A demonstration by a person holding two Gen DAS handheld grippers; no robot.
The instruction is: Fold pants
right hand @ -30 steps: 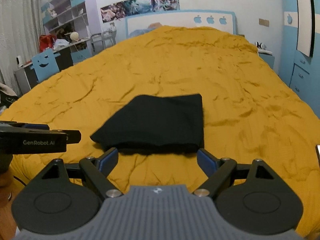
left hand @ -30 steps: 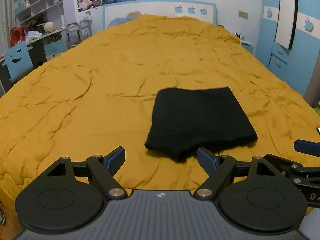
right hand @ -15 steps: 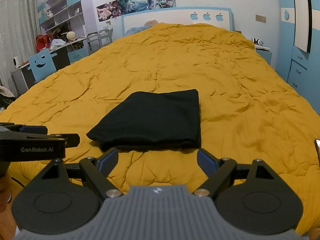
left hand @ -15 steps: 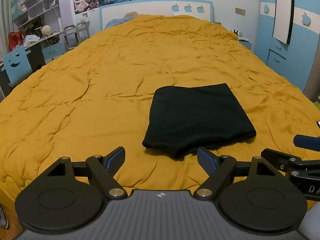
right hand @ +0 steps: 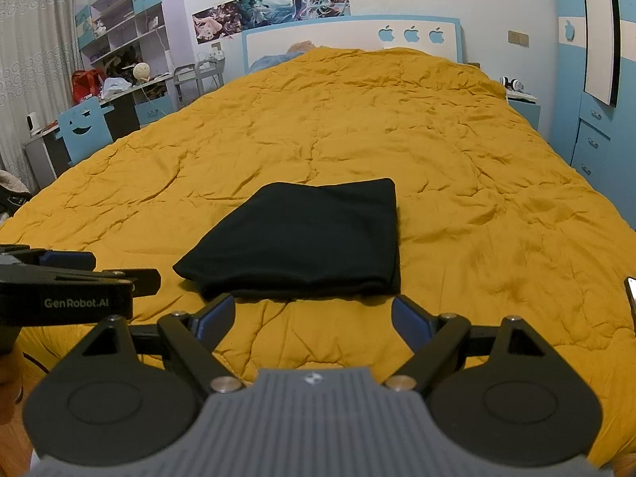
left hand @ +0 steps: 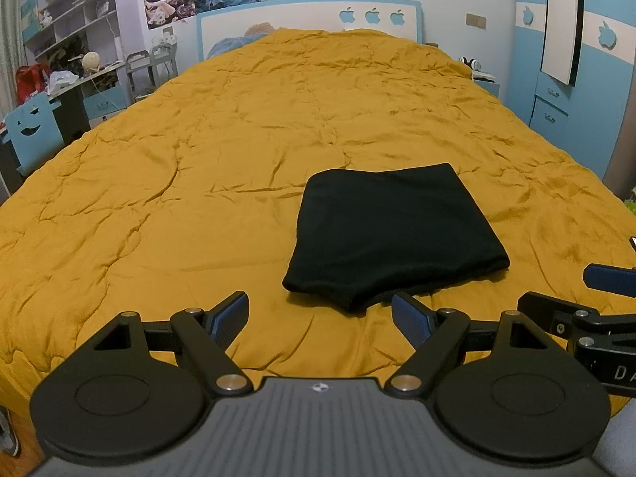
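Observation:
The black pants point(left hand: 391, 234) lie folded into a compact rectangle on the orange quilt point(left hand: 238, 151), near the bed's front edge. In the right wrist view the same folded pants point(right hand: 306, 234) sit just beyond the fingers. My left gripper point(left hand: 320, 314) is open and holds nothing, hovering just short of the bundle's near left corner. My right gripper point(right hand: 312, 316) is open too, empty, just short of the bundle's near edge. Each gripper shows at the edge of the other's view: the right one point(left hand: 596, 302), the left one point(right hand: 71, 278).
The orange quilt point(right hand: 457, 151) covers the whole bed up to a white and blue headboard point(left hand: 310, 16). A desk and a blue chair point(right hand: 83, 127) stand to the left. Blue wardrobes point(left hand: 572, 59) stand to the right. Wooden floor shows at the lower left.
Both grippers have drawn back slightly toward the bed's front edge and stayed open. The folded pants have not moved.

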